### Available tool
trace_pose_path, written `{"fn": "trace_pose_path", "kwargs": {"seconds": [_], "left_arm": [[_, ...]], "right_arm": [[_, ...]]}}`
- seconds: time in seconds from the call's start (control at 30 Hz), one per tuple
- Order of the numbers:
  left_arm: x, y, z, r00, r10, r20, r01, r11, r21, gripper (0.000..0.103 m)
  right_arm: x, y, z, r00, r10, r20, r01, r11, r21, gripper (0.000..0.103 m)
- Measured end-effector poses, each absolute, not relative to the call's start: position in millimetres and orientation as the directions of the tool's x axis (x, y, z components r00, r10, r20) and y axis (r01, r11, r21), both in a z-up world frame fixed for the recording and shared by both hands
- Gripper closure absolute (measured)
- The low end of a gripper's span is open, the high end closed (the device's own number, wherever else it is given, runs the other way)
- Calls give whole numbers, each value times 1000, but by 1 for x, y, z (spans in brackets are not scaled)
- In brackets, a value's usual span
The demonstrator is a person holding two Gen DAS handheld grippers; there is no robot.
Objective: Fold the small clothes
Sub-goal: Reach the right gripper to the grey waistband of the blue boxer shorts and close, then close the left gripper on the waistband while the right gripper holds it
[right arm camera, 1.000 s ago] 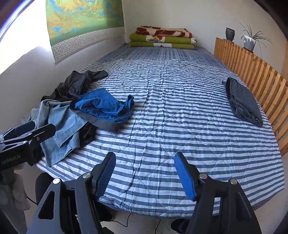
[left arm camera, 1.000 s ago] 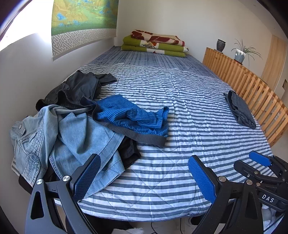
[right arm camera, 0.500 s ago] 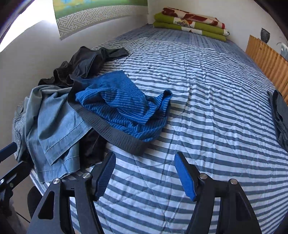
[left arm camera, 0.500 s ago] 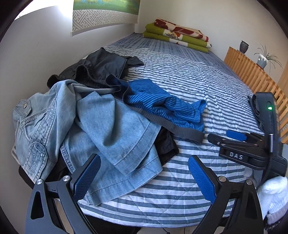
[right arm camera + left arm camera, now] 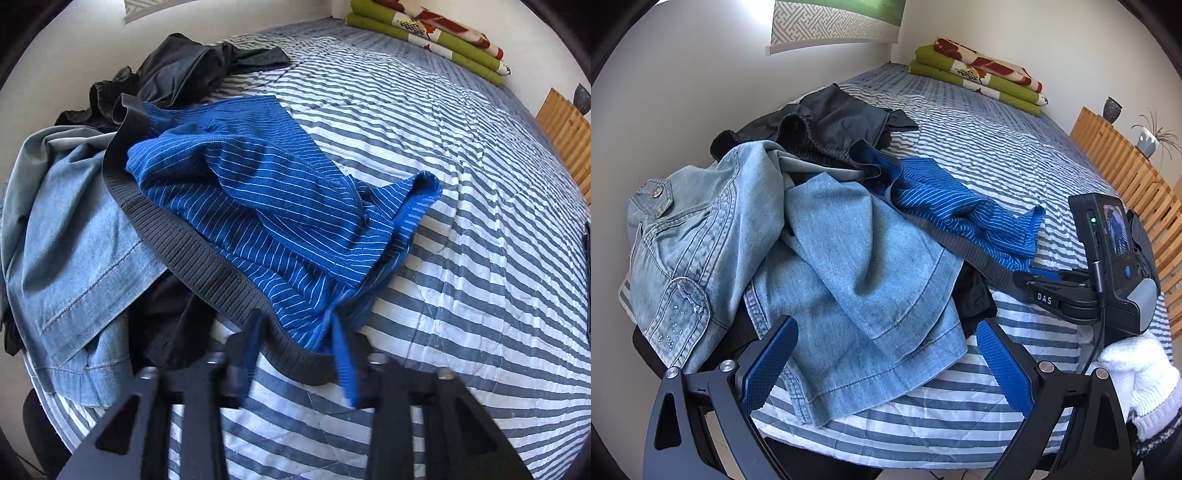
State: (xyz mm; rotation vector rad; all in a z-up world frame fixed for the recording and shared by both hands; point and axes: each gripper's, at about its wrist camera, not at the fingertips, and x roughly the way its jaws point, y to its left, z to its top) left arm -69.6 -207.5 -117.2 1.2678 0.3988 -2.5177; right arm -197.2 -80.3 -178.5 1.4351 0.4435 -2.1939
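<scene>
Blue pinstriped boxer shorts (image 5: 258,206) with a dark grey waistband (image 5: 207,266) lie crumpled on the striped bed (image 5: 461,184), partly over a light denim jacket (image 5: 74,229). My right gripper (image 5: 297,354) is down at the near edge of the waistband. Its blurred fingers are half-closed, with the band and a blue fold between them. In the left wrist view the shorts (image 5: 960,218) lie behind the denim jacket (image 5: 831,258). The left gripper (image 5: 886,362) hangs open just above the jacket's hem and holds nothing. The right gripper (image 5: 1039,275) enters from the right, held by a white-gloved hand (image 5: 1137,373).
A black garment (image 5: 842,114) lies bunched behind the jacket, next to the wall (image 5: 683,92). Folded green and red blankets (image 5: 982,77) sit at the far end. A wooden slatted rail (image 5: 1126,173) runs along the right side, with a plant (image 5: 1148,136) on top.
Both grippers have moved in low toward the clothes pile. The right gripper's fingers have narrowed around the shorts' waistband. The left gripper is still wide open.
</scene>
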Motion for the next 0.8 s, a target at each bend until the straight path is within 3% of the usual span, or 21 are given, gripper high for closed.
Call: {"fn": "trace_pose_path", "kwargs": {"seconds": [0.07,0.43,0.57,0.8], "left_arm": [[-70,-206,-116,-573,-136,-808,374,-921,-111,5],[-78,-186,-107,-585,-154,-796,335,-940,-65,16],[-91,-163,-114,-579,-122,-806,279,-959,-55,17],[-129,-109,-136,-541,-50,-840,144,-989,-34,21]], "right_arm": [[-195,-76,-172,-346,-223,-911,554,-833,-7,98],[-166,36,-80,-468,-374,-801,410,-895,178,100],[-146,102,-65,-534,-326,-780,302,-935,185,100],[-117,208,-87,-538,-190,-821,66,-981,184,100]]}}
